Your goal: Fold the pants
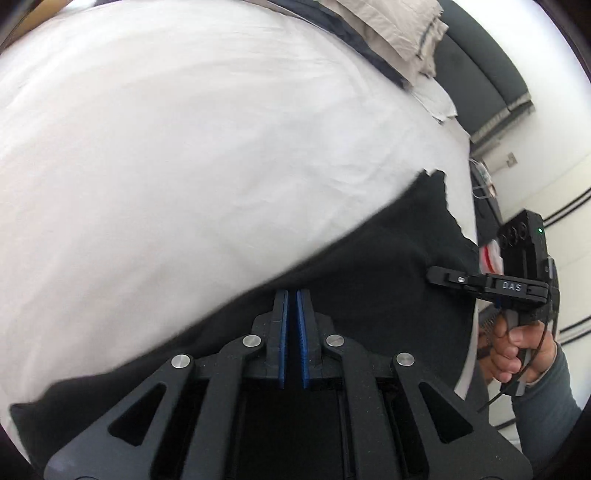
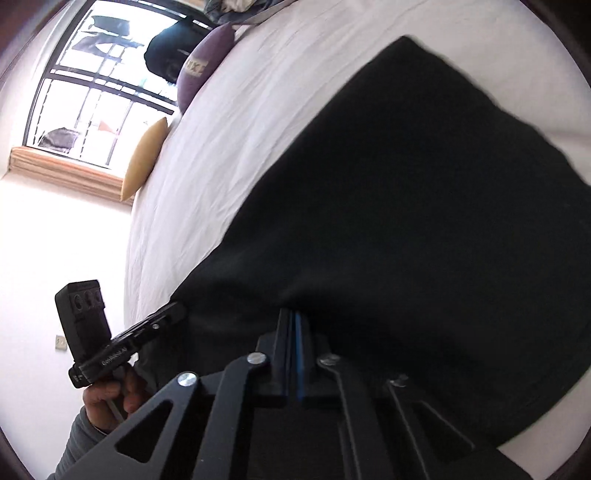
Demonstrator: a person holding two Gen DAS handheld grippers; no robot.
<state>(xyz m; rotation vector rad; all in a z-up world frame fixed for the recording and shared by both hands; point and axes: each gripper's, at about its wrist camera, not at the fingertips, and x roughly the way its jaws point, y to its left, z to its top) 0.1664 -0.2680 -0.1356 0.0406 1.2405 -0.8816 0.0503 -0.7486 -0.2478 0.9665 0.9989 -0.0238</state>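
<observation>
The black pants (image 1: 376, 258) lie on a white bed sheet (image 1: 184, 147) and also fill the right wrist view (image 2: 424, 221). My left gripper (image 1: 291, 295) has its blue pads nearly together at the pants' edge, apparently pinching the cloth. My right gripper (image 2: 293, 317) is shut on the pants' edge, its tips buried in the black cloth. The right gripper also shows in the left wrist view (image 1: 436, 275), its tip on the pants. The left gripper shows in the right wrist view (image 2: 177, 310), its tip at the cloth's edge.
Beige folded fabric (image 1: 399, 33) and a dark headboard (image 1: 480, 81) are at the far end of the bed. A purple cushion (image 2: 203, 66), a yellow cushion (image 2: 144, 162) and a barred window (image 2: 92, 85) lie along the bed's far side.
</observation>
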